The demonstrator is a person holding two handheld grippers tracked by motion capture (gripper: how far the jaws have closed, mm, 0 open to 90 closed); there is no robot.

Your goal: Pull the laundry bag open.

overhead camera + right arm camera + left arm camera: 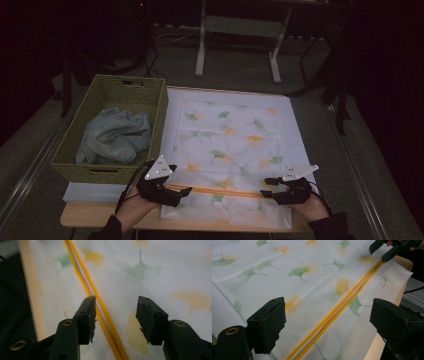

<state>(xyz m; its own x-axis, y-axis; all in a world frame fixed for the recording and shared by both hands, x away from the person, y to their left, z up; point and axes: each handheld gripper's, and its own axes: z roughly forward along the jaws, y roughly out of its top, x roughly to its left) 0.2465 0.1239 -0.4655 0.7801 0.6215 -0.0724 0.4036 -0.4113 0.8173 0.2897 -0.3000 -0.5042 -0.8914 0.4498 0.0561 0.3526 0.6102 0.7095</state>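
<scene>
The high view looks forward and down from above the near edge, taking in the whole table [85,215], the basket [112,172] at the left and the floor beyond. The left gripper view sits low and close over the cloth [287,285], facing right along its yellow stripe [342,307]. The right gripper view looks left along that same stripe [100,302], closer still.

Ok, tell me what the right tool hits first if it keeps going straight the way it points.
Probably the printed cloth near its yellow stripe: the right tool is open and angled down over it. Depth is unclear.
</scene>
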